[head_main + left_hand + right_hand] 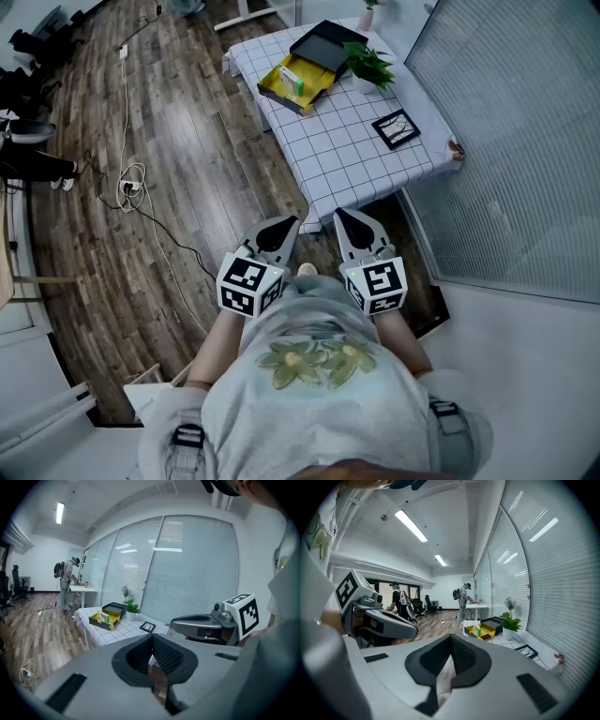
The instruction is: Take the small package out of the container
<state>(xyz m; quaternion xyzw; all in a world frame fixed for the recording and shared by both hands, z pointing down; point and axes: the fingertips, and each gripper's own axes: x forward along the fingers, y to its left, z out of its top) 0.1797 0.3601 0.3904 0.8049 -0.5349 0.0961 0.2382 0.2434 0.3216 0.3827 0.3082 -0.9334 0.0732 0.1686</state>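
Both tools sit tucked in close to the person's pale shirt (314, 384), over the dark wooden plank floor (169, 187). They are well short of the table (347, 155) with its white grid-checked cloth up at 12 o'clock. The left gripper (281, 228) has its black fingers (167, 655) pressed tip to tip with nothing between them. The right gripper (352, 223) is the same: fingers (461, 654) closed together and empty. The open black box with a yellow lining (314, 94) lies at the table's 11 o'clock corner, its black lid (328, 45) swung back toward 1 o'clock. Inside, on the yellow floor, lies the small green-and-white package (292, 77), a slim rectangular pack, pale with a green band, sitting toward the 9 o'clock side of the box. Neither gripper is near it. Just at 3 o'clock of the box stands a leafy green plant in a white pot (368, 64). At 5 o'clock from that, a flat black square frame (396, 128) lies on the cloth. Any print on the package is too small to read.
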